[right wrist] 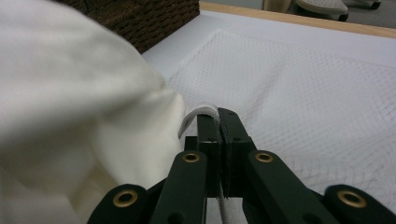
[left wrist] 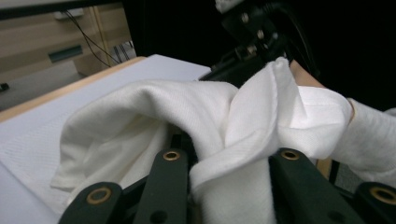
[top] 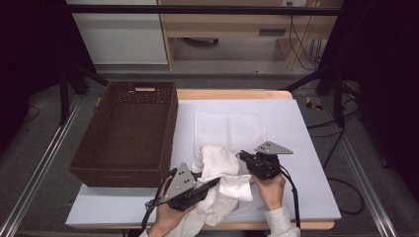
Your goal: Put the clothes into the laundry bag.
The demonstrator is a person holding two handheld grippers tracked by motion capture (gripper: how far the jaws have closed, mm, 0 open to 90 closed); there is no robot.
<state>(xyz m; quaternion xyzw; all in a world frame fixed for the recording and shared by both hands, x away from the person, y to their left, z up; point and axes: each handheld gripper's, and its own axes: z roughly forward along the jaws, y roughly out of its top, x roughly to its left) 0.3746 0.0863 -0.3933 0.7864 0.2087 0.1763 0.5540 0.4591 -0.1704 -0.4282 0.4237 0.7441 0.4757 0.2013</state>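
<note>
- Our left hand (top: 165, 213) comes in low at the near edge, its left gripper (top: 210, 183) pointing right into the crumpled white woven cloth (top: 221, 170).
- Its jaws stand partly apart with a bunched fold of cloth between them.
- Our right gripper (top: 243, 156) points left, jaws pressed together on a thin corded hem.
- The cloth lies heaped on the white mat (top: 296, 143), beside the dark brown wicker basket (top: 126, 133).
</note>
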